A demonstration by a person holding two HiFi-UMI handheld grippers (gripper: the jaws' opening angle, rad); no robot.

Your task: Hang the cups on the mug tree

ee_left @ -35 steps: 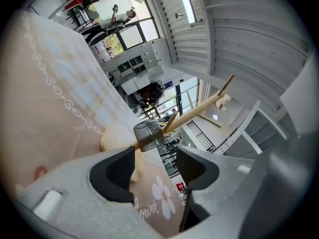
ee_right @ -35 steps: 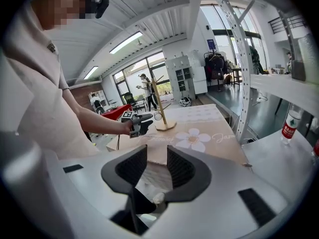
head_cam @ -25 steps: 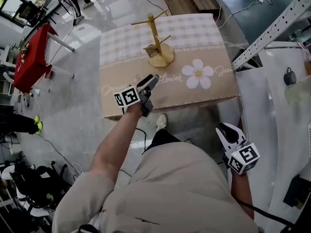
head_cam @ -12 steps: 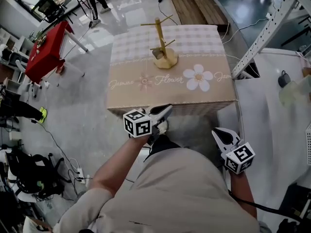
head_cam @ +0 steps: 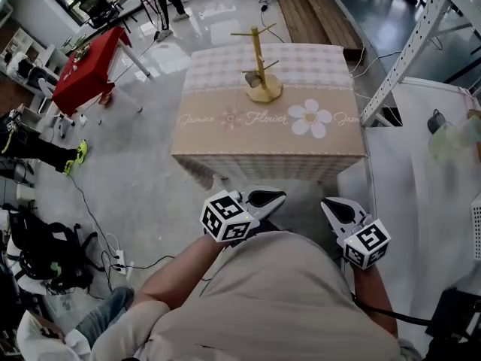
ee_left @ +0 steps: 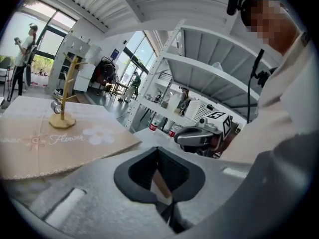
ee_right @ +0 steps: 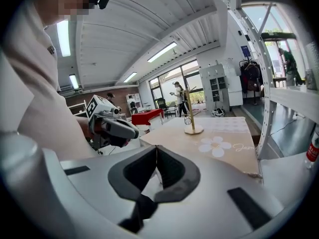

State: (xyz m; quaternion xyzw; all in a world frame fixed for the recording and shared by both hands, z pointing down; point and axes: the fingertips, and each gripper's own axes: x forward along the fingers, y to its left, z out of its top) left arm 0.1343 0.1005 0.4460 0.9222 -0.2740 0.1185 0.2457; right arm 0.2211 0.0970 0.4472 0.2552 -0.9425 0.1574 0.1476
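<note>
The wooden mug tree stands at the far middle of the cloth-covered table. A small metal cup hangs low on its left side. Both show in the left gripper view, mug tree and cup, and in the right gripper view, mug tree and cup. My left gripper and right gripper hover close to my body, short of the table's near edge. The left gripper's jaws are shut with nothing in them. The right gripper is shut and empty too.
A red table stands at the far left, beyond bare floor. A white surface and a slanted metal frame border the table on the right. Bags and cables lie on the floor at the lower left. People stand in the distance.
Both grippers have gone from open to shut. The left one has drawn back from over the table's front edge to my body. The table now lies farther off in the head view.
</note>
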